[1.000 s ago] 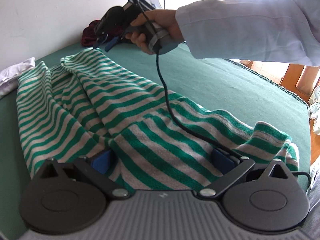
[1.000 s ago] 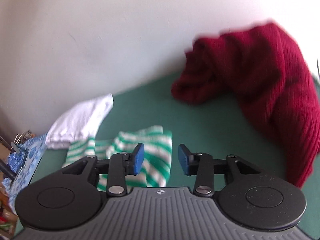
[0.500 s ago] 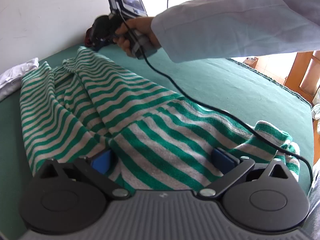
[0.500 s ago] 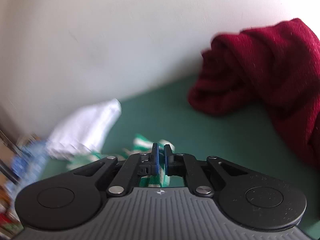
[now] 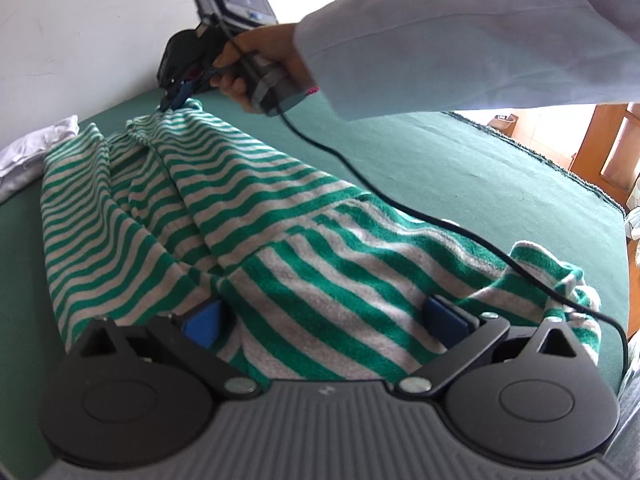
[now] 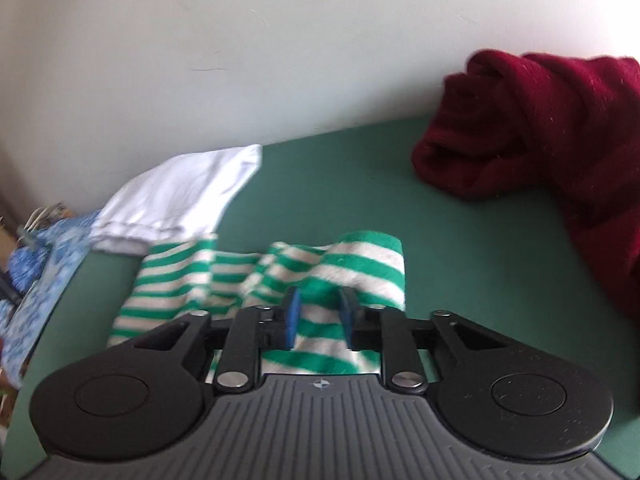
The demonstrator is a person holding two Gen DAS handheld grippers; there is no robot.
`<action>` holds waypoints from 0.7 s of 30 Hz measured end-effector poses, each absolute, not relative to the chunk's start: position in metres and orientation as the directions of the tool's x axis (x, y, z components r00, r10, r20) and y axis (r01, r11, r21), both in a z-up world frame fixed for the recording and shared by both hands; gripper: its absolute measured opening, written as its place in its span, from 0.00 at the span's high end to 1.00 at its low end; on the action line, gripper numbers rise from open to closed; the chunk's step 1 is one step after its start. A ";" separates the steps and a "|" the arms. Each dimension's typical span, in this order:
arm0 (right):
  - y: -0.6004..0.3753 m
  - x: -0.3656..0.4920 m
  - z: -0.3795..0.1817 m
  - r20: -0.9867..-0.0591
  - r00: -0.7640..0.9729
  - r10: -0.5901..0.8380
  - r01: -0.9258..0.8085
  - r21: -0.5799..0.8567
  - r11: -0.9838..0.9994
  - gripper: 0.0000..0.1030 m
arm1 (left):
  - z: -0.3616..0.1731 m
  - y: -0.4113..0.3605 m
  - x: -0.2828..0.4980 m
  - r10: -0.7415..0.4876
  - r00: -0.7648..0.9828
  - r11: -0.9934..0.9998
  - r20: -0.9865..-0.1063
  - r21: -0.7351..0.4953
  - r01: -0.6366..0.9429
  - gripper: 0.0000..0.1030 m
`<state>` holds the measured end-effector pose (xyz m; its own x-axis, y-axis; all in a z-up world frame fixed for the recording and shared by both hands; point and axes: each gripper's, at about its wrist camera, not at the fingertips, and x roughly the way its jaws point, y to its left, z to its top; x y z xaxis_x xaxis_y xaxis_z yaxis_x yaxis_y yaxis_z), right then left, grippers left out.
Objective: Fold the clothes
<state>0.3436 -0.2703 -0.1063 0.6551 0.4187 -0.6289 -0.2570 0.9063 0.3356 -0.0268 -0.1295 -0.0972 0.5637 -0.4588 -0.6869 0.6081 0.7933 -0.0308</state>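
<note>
- Two claws at the striped cloth point(image 5: 260, 208): your right claw point(image 6: 319, 320), open a second ago, now pinches its far corner, jaws easing open.
- Left claw point(image 5: 322, 316) spread wide, cloth between, no pinch.
- Fold likely starts next.

Fuzzy knit striped garment point(image 5: 256, 208) lies on matt green cloth surface point(image 5: 460, 168).

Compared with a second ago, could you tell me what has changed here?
The right gripper shifted to the striped garment's far corner and closed on it; its jaws are opening slightly, cloth between them. The left gripper and the garment's near end stayed put.
</note>
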 end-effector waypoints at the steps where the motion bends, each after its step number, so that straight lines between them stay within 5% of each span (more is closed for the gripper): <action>1: -0.267 0.346 -0.107 -0.631 0.671 0.389 -0.237 0.315 0.919 0.98 | -0.097 -0.130 -0.027 -0.458 0.564 0.794 -0.687 -0.031 0.607 0.01; 4: -0.253 0.335 -0.095 -0.597 0.667 0.446 -0.308 0.324 0.895 0.82 | -0.097 -0.130 -0.028 -0.458 0.566 0.795 -0.685 -0.031 0.606 0.01; 12: -0.227 0.340 -0.101 -0.672 0.592 0.444 -0.307 0.322 0.896 0.73 | -0.098 -0.130 -0.029 -0.456 0.572 0.796 -0.682 -0.026 0.605 0.01; 14: -0.238 0.317 -0.087 -0.625 0.594 0.507 -0.337 0.379 0.862 0.68 | -0.098 -0.130 -0.028 -0.455 0.574 0.796 -0.681 -0.021 0.605 0.01; 17: -0.245 0.278 -0.093 -0.677 0.459 0.575 -0.377 0.438 0.816 0.52 | -0.093 -0.133 -0.030 -0.441 0.579 0.794 -0.686 0.004 0.608 0.01; 21: -0.265 0.201 -0.073 -0.656 0.525 0.542 -0.365 0.402 0.840 0.59 | -0.072 -0.128 -0.050 -0.470 0.587 0.785 -0.659 -0.006 0.620 0.01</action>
<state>0.2005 -0.2648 -0.0728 0.5246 0.5421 -0.6564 -0.3651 0.8398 0.4018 -0.0501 -0.1275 -0.0725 0.5874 -0.4695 -0.6591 0.6199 0.7846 -0.0065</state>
